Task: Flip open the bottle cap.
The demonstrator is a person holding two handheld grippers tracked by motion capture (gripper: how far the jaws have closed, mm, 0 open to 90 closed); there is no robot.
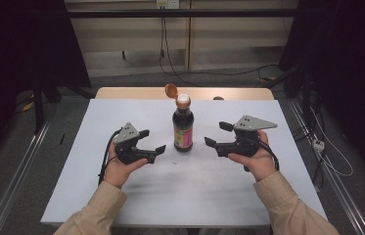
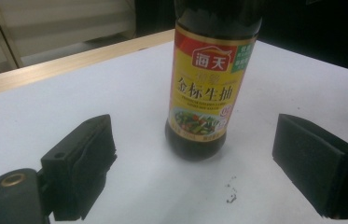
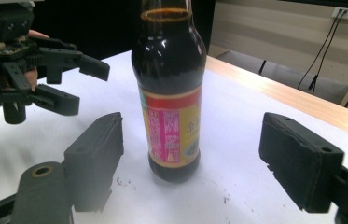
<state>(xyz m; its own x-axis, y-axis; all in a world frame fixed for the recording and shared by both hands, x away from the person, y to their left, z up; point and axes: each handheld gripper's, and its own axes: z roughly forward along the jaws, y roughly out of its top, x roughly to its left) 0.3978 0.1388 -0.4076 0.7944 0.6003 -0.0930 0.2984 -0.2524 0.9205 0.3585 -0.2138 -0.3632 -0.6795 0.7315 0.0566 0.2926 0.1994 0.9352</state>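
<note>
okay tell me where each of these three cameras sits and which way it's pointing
High view: above the person's side, looking forward and down at the table; both forearms and hands show.
Left gripper view: rides the left gripper, facing the soy sauce bottle; its jaws stand open.
Right gripper view: rides the right gripper, facing the bottle; open jaws, with the left gripper beyond.
All share the bottle.

Worktop: a white sheet over a wooden board, whose pale wood edge shows along the far side. One dark sauce bottle stands upright on the white surface near the middle, its yellow and red label facing left, its orange flip cap hinged open. A few small dark specks lie on the surface just in front of the bottle.
</note>
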